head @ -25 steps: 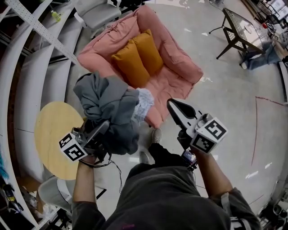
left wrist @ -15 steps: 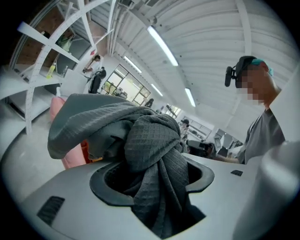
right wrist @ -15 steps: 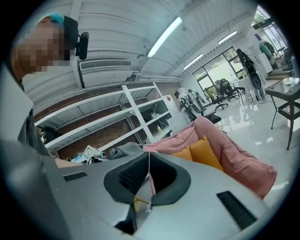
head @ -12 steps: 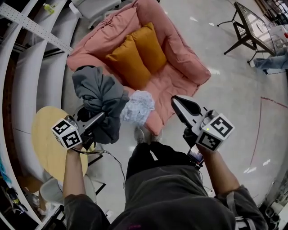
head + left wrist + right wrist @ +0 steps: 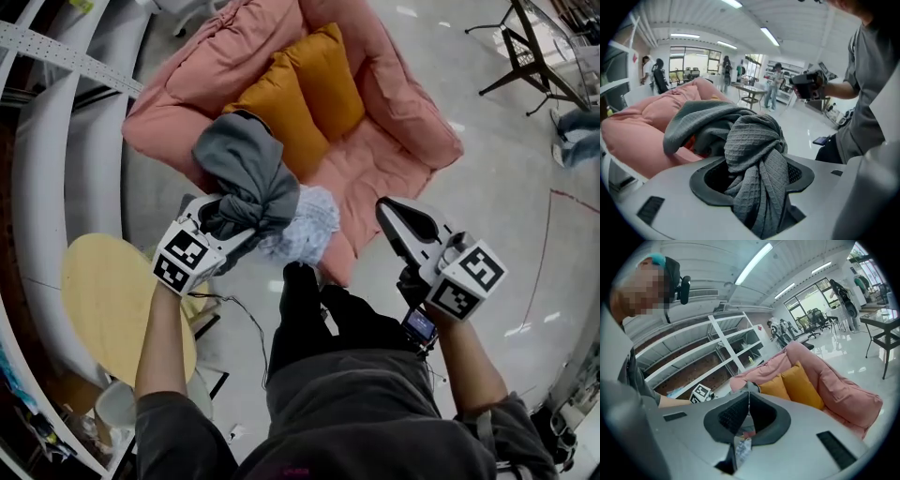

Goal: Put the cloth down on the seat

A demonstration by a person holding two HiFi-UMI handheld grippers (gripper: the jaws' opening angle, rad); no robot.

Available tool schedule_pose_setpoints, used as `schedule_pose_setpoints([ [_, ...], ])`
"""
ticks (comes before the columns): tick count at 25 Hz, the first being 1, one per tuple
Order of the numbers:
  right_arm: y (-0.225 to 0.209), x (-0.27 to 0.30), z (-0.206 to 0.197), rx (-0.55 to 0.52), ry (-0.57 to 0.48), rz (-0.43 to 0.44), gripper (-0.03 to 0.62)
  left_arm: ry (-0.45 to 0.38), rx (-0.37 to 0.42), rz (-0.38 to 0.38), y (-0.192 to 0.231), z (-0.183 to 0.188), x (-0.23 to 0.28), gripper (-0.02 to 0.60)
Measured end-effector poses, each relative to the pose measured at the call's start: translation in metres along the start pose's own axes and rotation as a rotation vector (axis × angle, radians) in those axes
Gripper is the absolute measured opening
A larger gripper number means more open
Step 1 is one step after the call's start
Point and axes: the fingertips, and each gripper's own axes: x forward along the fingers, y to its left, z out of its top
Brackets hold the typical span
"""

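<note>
A bunched grey waffle-weave cloth (image 5: 246, 173) (image 5: 754, 140) is clamped in my left gripper (image 5: 228, 223) (image 5: 754, 161), whose jaws stand wide around the thick bundle. In the head view it hangs over the front left of the pink sofa seat (image 5: 375, 178), close to two orange cushions (image 5: 314, 94). A light patterned cloth (image 5: 307, 225) lies at the seat's front edge, just right of the grey one. My right gripper (image 5: 396, 214) (image 5: 748, 393) is off to the right over the seat's front corner, jaws shut and tips touching, holding nothing.
A round wooden table (image 5: 108, 300) stands at the lower left beside white shelving rails (image 5: 56, 178). A black side table (image 5: 530, 42) is at the far right on the grey floor. The person's legs (image 5: 309, 309) are just in front of the sofa. Other people stand far back (image 5: 776, 84).
My left gripper has carried the grey cloth forward and to the right, from beside the sofa to over its seat front. The person stepped closer; the right gripper stayed shut.
</note>
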Motion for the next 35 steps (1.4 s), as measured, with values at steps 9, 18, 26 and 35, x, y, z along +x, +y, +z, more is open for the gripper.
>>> schedule_pose_setpoints([
  [9, -0.019, 0.046, -0.021, 0.06, 0.051, -0.047, 0.017, 0.307, 0.067, -0.046, 0.028, -0.078, 0.111, 0.302],
  [18, -0.01, 0.068, -0.025, 0.066, 0.069, -0.034, 0.017, 0.318, 0.049, 0.006, 0.026, -0.074, 0.113, 0.356],
  [26, 0.0, 0.066, -0.016, 0.039, 0.067, -0.019, 0.017, 0.27, 0.074, 0.096, 0.024, -0.044, 0.082, 0.359],
  [35, 0.02, 0.061, 0.01, -0.018, 0.04, 0.024, 0.017, 0.13, 0.049, 0.178, 0.012, 0.025, 0.041, 0.241],
])
